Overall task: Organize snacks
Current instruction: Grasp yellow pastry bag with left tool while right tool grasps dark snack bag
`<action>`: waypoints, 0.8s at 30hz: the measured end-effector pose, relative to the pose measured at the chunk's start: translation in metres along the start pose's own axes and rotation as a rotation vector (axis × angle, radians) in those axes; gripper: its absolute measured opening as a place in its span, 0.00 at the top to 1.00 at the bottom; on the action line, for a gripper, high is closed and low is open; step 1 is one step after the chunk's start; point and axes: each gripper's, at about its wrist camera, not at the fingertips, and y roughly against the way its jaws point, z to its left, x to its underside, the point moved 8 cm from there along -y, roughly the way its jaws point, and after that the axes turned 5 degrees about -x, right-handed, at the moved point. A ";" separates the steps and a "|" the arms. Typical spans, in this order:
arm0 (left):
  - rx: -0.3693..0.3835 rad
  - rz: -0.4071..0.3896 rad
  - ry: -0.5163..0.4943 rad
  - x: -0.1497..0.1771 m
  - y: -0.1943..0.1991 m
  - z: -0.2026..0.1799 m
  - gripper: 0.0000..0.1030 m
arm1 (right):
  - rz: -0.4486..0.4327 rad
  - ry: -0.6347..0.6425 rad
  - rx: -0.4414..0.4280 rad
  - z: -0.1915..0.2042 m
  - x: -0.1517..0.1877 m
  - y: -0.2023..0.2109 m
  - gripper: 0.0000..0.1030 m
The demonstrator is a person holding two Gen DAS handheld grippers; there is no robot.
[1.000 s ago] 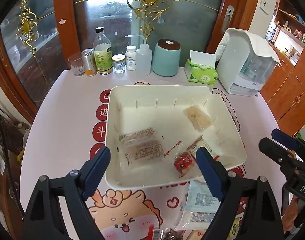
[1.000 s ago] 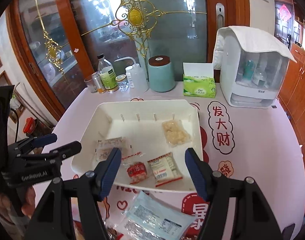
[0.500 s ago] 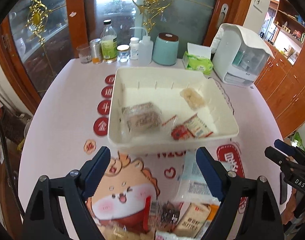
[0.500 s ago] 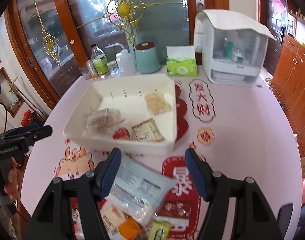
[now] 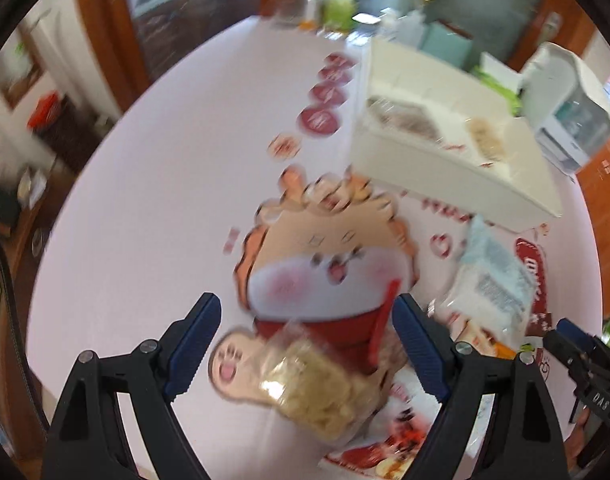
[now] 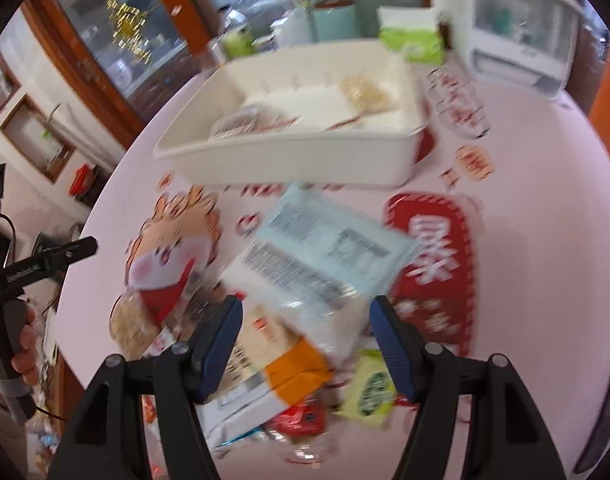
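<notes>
Between the left gripper's wide-standing jaws lies a clear bag of pale puffed snacks, with bare worktop to their left. The right gripper's parted jaws hang over a crowded heap: a pale blue packet, an orange-and-white packet, a green sachet. Beyond both jaws the white tray blocks the way; right of it the worktop lies free.

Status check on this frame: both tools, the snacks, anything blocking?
Left tool open above a pale snack bag. Right tool open over the snack pile. White bin part-filled. Nothing blocking.
</notes>
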 end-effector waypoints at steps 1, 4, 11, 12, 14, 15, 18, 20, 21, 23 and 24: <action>-0.004 0.019 0.020 0.006 -0.005 0.004 0.16 | 0.018 0.007 -0.015 0.007 0.003 -0.007 0.35; -0.005 0.082 0.083 0.026 -0.022 0.014 0.16 | 0.067 0.027 -0.059 0.027 0.011 -0.025 0.35; 0.009 0.205 0.148 0.060 -0.052 0.008 0.16 | 0.136 0.084 -0.113 0.064 0.024 -0.051 0.35; 0.016 0.224 0.161 0.064 -0.057 0.005 0.16 | 0.140 0.090 -0.117 0.067 0.024 -0.053 0.35; 0.024 0.245 0.180 0.068 -0.063 0.003 0.16 | 0.147 0.105 -0.120 0.071 0.026 -0.056 0.35; 0.026 0.253 0.190 0.069 -0.066 0.002 0.16 | 0.151 0.110 -0.119 0.072 0.027 -0.057 0.35; 0.037 0.290 0.216 0.075 -0.075 -0.001 0.15 | 0.163 0.117 -0.122 0.073 0.028 -0.061 0.35; 0.024 0.284 0.202 0.074 -0.077 -0.006 0.14 | 0.169 0.115 -0.121 0.074 0.028 -0.064 0.35; 0.013 0.283 0.193 0.071 -0.079 -0.010 0.14 | 0.171 0.115 -0.122 0.075 0.029 -0.065 0.35; -0.005 0.281 0.182 0.070 -0.080 -0.013 0.16 | 0.176 0.111 -0.122 0.075 0.029 -0.068 0.35; -0.021 0.272 0.170 0.070 -0.080 -0.015 0.20 | 0.178 0.109 -0.123 0.076 0.029 -0.070 0.35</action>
